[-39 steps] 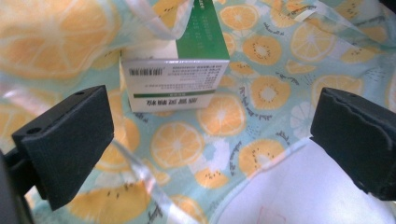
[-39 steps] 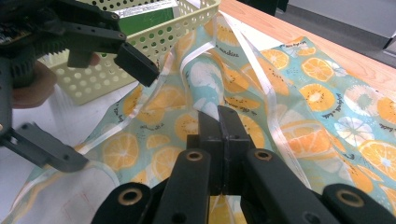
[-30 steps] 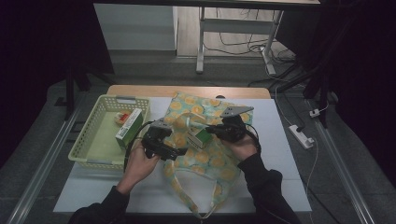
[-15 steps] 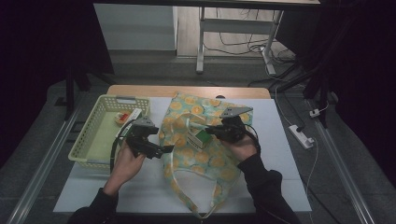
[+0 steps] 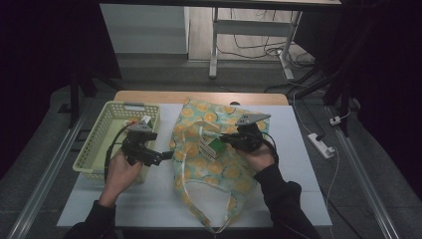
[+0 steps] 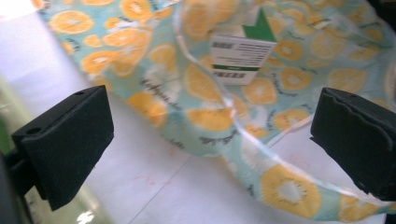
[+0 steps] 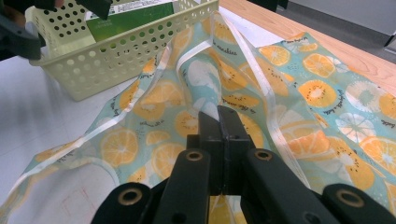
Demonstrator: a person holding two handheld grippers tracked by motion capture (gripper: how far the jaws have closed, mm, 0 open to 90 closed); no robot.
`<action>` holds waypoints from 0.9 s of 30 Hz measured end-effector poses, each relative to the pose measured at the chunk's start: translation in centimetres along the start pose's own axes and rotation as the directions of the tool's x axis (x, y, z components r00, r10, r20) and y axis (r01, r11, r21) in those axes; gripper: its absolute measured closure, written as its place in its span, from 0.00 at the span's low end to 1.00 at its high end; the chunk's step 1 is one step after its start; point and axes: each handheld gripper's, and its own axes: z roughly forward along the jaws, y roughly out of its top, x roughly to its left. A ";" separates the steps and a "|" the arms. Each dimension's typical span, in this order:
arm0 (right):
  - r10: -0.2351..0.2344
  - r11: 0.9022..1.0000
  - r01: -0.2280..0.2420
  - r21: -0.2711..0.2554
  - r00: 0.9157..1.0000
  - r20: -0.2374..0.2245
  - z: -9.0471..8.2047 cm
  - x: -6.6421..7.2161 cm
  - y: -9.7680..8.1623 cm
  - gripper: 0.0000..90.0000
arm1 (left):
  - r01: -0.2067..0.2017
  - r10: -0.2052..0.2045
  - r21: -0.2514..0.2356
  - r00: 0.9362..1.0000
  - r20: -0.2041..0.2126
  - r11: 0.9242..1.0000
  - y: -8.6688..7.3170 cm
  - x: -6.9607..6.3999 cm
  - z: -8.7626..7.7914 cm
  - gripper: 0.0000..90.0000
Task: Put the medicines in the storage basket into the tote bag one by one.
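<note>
An orange-and-kiwi print cloth bag (image 5: 219,172) lies on the white table (image 5: 149,204). A green and white box (image 5: 212,148) sits in its open mouth, and the left gripper view shows the same box (image 6: 240,53) on the fabric. My right gripper (image 5: 225,140) is shut on a fold of the bag's rim and holds it up; its jaws (image 7: 218,119) are pinched together on the cloth beside a pale handle strap. My left gripper (image 5: 160,157) hovers open and empty between the bag and the basket, its pads (image 6: 70,140) wide apart over the table.
A pale yellow perforated basket (image 5: 97,149) stands at the table's left with a green box (image 7: 130,16) inside. The bag's long strap (image 5: 191,199) trails toward the front edge. A wooden strip (image 5: 199,97) borders the table's far side.
My left gripper has drawn away from the bag's mouth to the left, toward the basket's near corner, open throughout. The right gripper and the bag have stayed put.
</note>
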 end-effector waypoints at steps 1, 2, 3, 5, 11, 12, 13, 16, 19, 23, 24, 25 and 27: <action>0.000 1.000 0.000 -0.001 1.000 -0.002 0.0 0.0 0.0 0.99 | 0.000 0.001 0.008 1.000 -0.013 1.000 -0.1 0.2 -0.2 0.00; 0.001 1.000 -0.001 -0.002 1.000 -0.004 0.0 0.0 0.0 0.99 | 0.002 -0.001 0.001 1.000 -0.029 1.000 -0.2 0.3 -0.4 0.00; 0.001 1.000 -0.001 -0.003 1.000 -0.005 0.0 0.0 0.0 0.99 | 0.003 -0.004 -0.002 0.999 -0.041 1.000 -0.3 0.5 -0.6 0.00; 0.001 1.000 -0.001 -0.002 1.000 -0.005 0.0 0.1 0.0 0.99 | 0.014 -0.014 0.000 0.998 -0.066 1.000 -0.4 1.0 -1.0 0.00; 0.006 1.000 -0.006 -0.004 1.000 -0.004 0.0 0.0 0.0 0.99 | 0.050 -0.051 -0.006 0.991 -0.126 0.999 -0.9 2.3 -2.3 0.00; 0.006 1.000 -0.006 -0.003 1.000 -0.003 0.0 0.0 0.0 0.99 | 0.054 -0.054 -0.003 0.990 -0.128 0.999 -0.9 2.4 -2.5 0.00; 0.006 1.000 -0.006 -0.003 1.000 -0.002 0.0 0.0 0.0 0.99 | 0.060 -0.060 -0.001 0.989 -0.138 0.998 -1.0 2.6 -2.7 0.00; 0.007 1.000 -0.007 -0.003 1.000 -0.001 0.0 0.0 0.0 0.99 | 0.084 -0.082 0.004 0.982 -0.170 0.996 -1.4 3.4 -3.3 0.00; 0.006 1.000 -0.006 -0.001 1.000 0.001 0.0 -0.1 0.0 0.99 | 0.112 -0.111 -0.003 0.977 -0.183 0.994 -1.8 4.1 -3.7 0.00; 0.008 1.000 -0.008 -0.002 1.000 0.002 0.0 -0.1 0.0 0.99 | 0.146 -0.140 0.013 0.966 -0.217 0.989 -2.5 5.0 -3.8 0.00; 0.007 1.000 -0.007 -0.003 1.000 0.002 0.0 -0.1 0.0 0.99 | 0.154 -0.146 0.017 0.964 -0.223 0.988 -2.6 5.2 -3.8 0.00; 0.008 1.000 -0.008 -0.002 1.000 0.002 0.0 -0.2 0.0 0.99 | 0.160 -0.151 0.021 0.962 -0.228 0.987 -2.7 5.3 -3.8 0.00; 0.011 1.000 -0.011 -0.001 1.000 0.002 0.0 -0.2 -0.1 0.99 | 0.167 -0.153 0.037 0.959 -0.238 0.985 -3.0 5.7 -3.5 0.00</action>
